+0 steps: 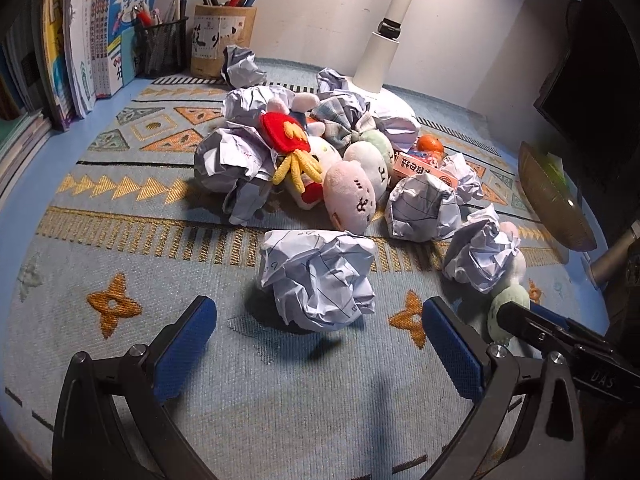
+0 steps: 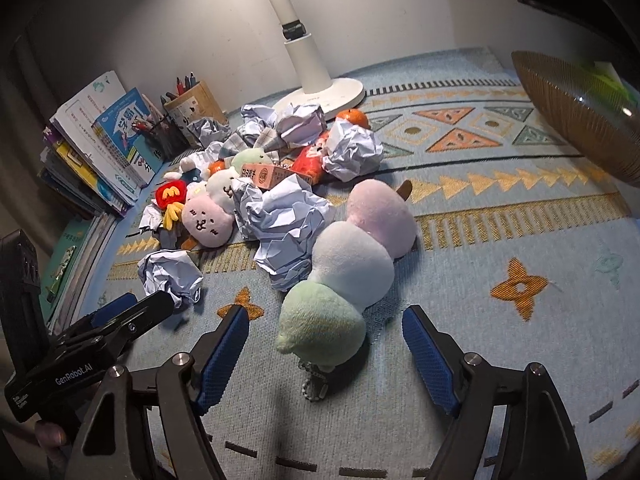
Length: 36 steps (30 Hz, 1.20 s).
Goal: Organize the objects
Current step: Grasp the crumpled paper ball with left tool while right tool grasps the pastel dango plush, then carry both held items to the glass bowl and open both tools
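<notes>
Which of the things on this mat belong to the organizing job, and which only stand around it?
For the job:
crumpled paper ball before the open left gripper
dango plush before the open right gripper
pink face plush
orange box
tangerine

Just there:
lamp base
books
pen holders
brown bowl

Paper ball (image 1: pixel 318 278) before the toy pile (image 1: pixel 320 160), lamp (image 1: pixel 380 60) behind, bowl (image 1: pixel 554 196) right, books (image 1: pixel 80 48) left
</notes>
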{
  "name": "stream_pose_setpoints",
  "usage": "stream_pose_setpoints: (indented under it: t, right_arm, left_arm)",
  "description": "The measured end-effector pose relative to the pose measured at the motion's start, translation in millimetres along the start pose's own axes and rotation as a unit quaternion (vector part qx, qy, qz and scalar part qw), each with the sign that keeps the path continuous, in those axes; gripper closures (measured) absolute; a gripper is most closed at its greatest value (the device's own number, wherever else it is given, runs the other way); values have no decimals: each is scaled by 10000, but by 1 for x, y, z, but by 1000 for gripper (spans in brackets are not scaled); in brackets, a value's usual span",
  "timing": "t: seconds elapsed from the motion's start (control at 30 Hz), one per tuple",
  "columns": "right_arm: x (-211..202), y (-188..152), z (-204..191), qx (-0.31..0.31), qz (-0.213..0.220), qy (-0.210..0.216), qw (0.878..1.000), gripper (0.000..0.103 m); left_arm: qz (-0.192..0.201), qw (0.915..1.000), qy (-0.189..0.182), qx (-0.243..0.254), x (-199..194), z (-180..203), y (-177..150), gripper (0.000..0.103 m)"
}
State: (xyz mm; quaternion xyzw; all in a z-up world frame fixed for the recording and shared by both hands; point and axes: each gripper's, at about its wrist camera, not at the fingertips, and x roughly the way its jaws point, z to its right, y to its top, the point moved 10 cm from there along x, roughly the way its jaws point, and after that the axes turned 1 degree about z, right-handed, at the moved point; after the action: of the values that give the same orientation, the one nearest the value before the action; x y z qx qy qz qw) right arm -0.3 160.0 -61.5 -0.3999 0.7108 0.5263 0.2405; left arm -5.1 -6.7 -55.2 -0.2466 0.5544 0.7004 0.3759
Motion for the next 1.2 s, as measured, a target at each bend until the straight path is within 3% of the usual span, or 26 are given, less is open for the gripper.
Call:
stream_pose_setpoints:
  t: [0.07, 0.1, 0.13, 0.17, 0.2, 0.23, 0.37, 0.5, 0.67, 0.87, 1.0, 1.1, 1.2]
  right_arm:
    - [6, -1, 1, 53, -83, 29, 9999, 34]
    - [8, -2, 1, 47, -111, 33, 9999, 43]
    - [9, -3, 2, 0, -131, 32, 9999, 58]
    - [8, -3, 1, -54, -137, 40, 9999, 61]
    - [6, -3, 2, -101, -104, 25, 9999, 62]
    - [2, -2, 4, -191, -55, -50, 9998, 63]
    - [-27, 8, 22, -768, 228, -610, 9949, 63]
    - [-44, 17, 46, -1730, 165, -1580, 9720, 64]
    - [-42, 3, 63, -2308, -45, -1791, 9564, 63]
    - [-47, 1, 98, -1209, -93, -1283, 9843, 57]
    - [-50, 9, 108, -555, -2, -873, 9946, 32]
    - [-40, 9, 109, -235, -40, -893, 9957, 20]
    - [-27, 4, 103, -311, -109, -1015, 9943, 23]
  left_arm:
    - [-40, 10000, -1, -51, 4, -1, 1, 2]
    - [-39, 10000, 17, -31, 6, -1, 1, 3]
    - [-50, 10000, 51, 6, 8, 0, 1, 14]
    - [-108, 9999, 76, 57, 10, 1, 0, 24]
    - [-188, 9997, 59, 133, 13, 3, -2, 53]
    - [-223, 9996, -4, 183, 13, 6, -4, 59]
    - [3, 9989, -157, 446, -5, 21, -6, 61]
    - [152, 9963, -511, 674, -22, 47, -3, 61]
    - [38, 9955, -539, 773, -14, 58, -11, 61]
    - [-61, 9959, -517, 738, -9, 52, -18, 61]
    - [-109, 9955, -528, 777, -7, 54, -20, 61]
    - [-146, 9951, -519, 828, -6, 60, -22, 61]
    - [-113, 9937, -523, 984, -9, 70, -18, 61]
